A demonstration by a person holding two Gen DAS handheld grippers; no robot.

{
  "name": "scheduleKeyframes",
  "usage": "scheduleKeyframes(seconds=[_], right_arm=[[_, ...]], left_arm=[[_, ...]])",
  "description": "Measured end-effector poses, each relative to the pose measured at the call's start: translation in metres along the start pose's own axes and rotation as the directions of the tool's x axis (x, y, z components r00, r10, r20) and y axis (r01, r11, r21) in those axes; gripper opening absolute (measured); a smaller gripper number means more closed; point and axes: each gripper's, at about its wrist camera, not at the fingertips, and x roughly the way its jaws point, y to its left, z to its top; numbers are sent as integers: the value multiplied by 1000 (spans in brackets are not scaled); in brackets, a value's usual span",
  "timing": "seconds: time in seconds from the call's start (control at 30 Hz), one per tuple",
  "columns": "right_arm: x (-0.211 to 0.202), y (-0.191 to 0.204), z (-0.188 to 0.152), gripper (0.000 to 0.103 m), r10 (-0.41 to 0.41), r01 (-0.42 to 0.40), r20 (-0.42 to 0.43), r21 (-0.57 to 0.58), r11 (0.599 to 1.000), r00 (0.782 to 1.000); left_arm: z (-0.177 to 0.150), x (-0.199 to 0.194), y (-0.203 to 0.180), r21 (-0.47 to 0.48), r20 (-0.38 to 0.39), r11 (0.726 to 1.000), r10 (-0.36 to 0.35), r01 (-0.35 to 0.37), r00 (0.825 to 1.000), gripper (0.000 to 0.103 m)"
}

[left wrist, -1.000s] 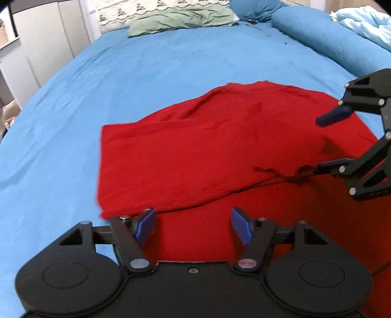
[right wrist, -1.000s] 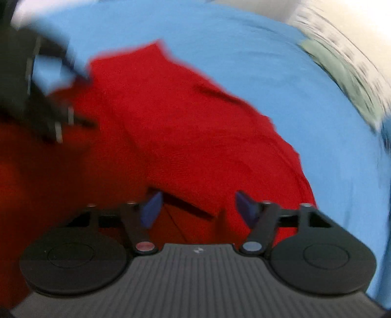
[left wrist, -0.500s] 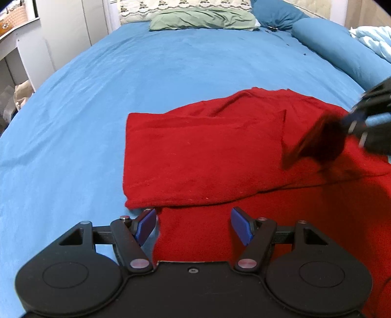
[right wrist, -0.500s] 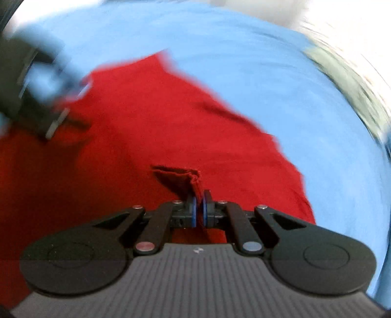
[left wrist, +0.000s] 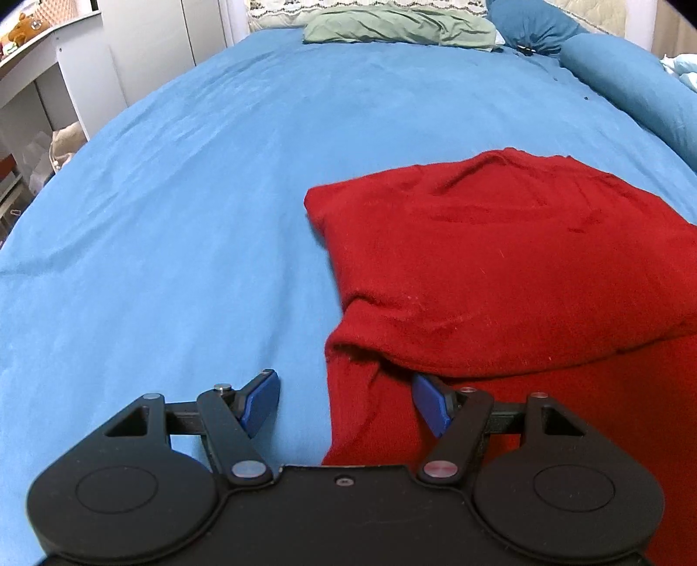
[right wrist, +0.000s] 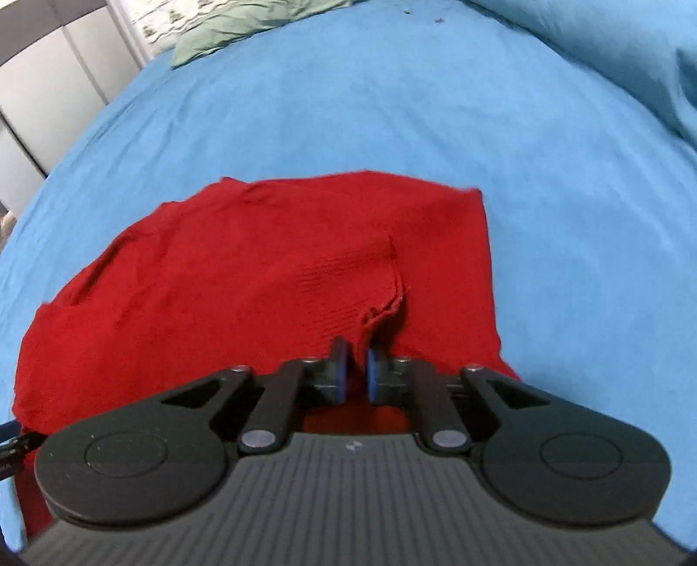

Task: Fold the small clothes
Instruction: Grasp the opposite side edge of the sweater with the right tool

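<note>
One red knitted garment (left wrist: 501,270) lies on the blue bed (left wrist: 196,196), toward the bed's right side as the left wrist camera sees it. There are two claws, one per hand, and one green pillow (left wrist: 392,28) at the far head of the bed, with a blue bolster (left wrist: 631,82) along the far right edge.

The garment is partly folded: an upper layer is laid over a lower one, with a rolled fold edge running across just ahead of the left claw (left wrist: 346,402). In the right wrist view, one ribbed cuff or hem piece (right wrist: 348,283) stands raised above the flat body of the garment (right wrist: 196,270).

The left claw sits low over the bed, pointing toward the headboard, its jaws spread wide and gripping nothing. Its left blue pad (left wrist: 260,402) is over bare blue sheet; its right pad (left wrist: 431,407) is over the red fabric, tucked just under the overhanging fold edge.

The right claw (right wrist: 353,374) is held above the garment's near edge, pointing up the bed. Its jaws are drawn nearly together, with a thin strip of the ribbed red fabric pinched between the two pads and rising away from them.

A white cabinet (left wrist: 143,39) stands beside the bed on the left.
</note>
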Motion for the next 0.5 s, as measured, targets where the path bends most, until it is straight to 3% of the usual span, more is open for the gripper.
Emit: scheduleKeyframes(seconds=[0.07,0.1,0.13,0.2,0.23,0.3,0.37,0.43,0.5], right_arm=[[0,-2,4,46,19,-19,13,25,999,1000],[3,0,6,45,17,-17,14,20,1000,1000],[4,4,5,38,9,-9,10,0,1000,1000],[1,9,-1,20,-18,18,6,-46,999,1000],[-11,7,-11,20,-16,17,13,-49,999,1000],[-26,4,-6,20,-6,8,54,-34,999,999],[-37,-1,0,20,-15,17,103,-17,1000,995],[-42,-9,3,20,-44,43,126,6,999,991],[-33,-18,-3,20,-41,40,83,11,999,996]], left_arm=[[2,1,-1,-1,6,1000,11,-11,1000,72],[3,1,0,-1,9,1000,16,-16,1000,69],[4,1,0,-2,17,1000,25,-25,1000,66],[6,0,2,-7,30,999,51,-51,998,50],[9,1,4,-13,31,999,53,-52,998,46],[11,0,7,-27,31,999,24,-23,999,24],[11,-1,7,-24,35,1000,-11,12,999,12],[9,-5,1,-7,45,1000,14,-13,999,12],[5,-8,-1,-18,26,999,35,-35,999,11]])
